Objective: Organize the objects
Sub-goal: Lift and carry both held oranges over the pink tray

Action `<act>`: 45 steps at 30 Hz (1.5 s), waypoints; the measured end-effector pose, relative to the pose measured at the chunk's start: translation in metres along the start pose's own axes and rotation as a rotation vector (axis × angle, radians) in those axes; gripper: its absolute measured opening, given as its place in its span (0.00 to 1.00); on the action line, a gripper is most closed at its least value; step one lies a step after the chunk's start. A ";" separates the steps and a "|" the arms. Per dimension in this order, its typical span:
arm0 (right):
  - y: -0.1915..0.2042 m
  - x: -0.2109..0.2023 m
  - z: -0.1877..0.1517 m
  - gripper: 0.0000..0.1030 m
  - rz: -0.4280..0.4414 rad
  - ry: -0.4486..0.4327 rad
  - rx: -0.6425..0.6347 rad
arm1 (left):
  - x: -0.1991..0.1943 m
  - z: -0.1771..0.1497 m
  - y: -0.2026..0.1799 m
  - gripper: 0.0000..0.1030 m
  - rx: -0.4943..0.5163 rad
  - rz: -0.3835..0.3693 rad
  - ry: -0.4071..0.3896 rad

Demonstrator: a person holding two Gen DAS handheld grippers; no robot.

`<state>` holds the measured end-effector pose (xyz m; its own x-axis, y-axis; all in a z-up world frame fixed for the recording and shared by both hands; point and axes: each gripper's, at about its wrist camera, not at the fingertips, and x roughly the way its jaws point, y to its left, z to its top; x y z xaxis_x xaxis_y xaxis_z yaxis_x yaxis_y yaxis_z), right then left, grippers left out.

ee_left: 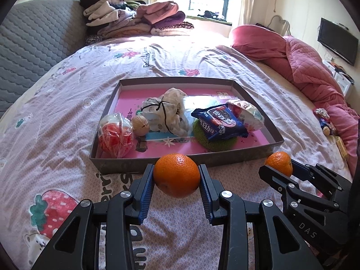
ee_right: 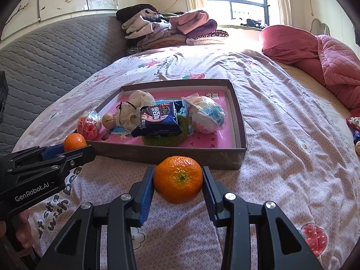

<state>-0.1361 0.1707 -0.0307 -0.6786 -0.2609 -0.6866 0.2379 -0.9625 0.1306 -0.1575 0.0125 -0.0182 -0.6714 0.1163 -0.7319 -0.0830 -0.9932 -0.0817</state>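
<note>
Tangerines [ee_left: 176, 175] [ee_right: 178, 179] betw. both grippers' [ee_left: 176, 176] [ee_right: 178, 180] fingers

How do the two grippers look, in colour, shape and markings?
Both are black plastic linkages with silver round screws and blue ribbed finger pads. The left gripper shows white "GenRobot.AI" lettering on its side; the right gripper shows "DAS". No cables visible.
</note>
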 end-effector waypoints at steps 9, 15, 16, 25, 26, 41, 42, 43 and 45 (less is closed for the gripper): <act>0.002 -0.016 0.017 0.40 0.003 -0.047 -0.017 | -0.013 0.009 0.002 0.38 0.004 0.011 -0.027; 0.002 -0.017 0.031 0.40 0.003 -0.067 -0.032 | -0.012 0.015 0.003 0.38 0.013 0.018 -0.036; 0.002 -0.016 0.033 0.40 0.001 -0.072 -0.033 | -0.011 0.017 0.003 0.38 0.014 0.021 -0.037; 0.000 -0.013 0.056 0.40 -0.010 -0.105 -0.058 | -0.004 0.029 0.005 0.38 0.017 0.029 -0.043; 0.000 -0.013 0.058 0.40 -0.013 -0.109 -0.061 | -0.003 0.031 0.005 0.38 0.017 0.030 -0.046; 0.001 0.001 0.077 0.40 -0.009 -0.122 -0.099 | 0.012 0.057 -0.003 0.38 0.036 0.032 -0.063; 0.001 0.001 0.079 0.40 -0.009 -0.126 -0.102 | 0.013 0.058 -0.003 0.38 0.037 0.034 -0.063; 0.002 0.002 0.081 0.40 -0.009 -0.129 -0.104 | 0.014 0.060 -0.004 0.38 0.039 0.037 -0.063; 0.003 0.003 0.084 0.40 -0.005 -0.134 -0.110 | 0.017 0.064 -0.003 0.38 0.040 0.041 -0.063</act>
<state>-0.1954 0.1611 0.0278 -0.7648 -0.2712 -0.5843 0.3042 -0.9516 0.0436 -0.2159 0.0182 0.0129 -0.7200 0.0769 -0.6898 -0.0830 -0.9962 -0.0243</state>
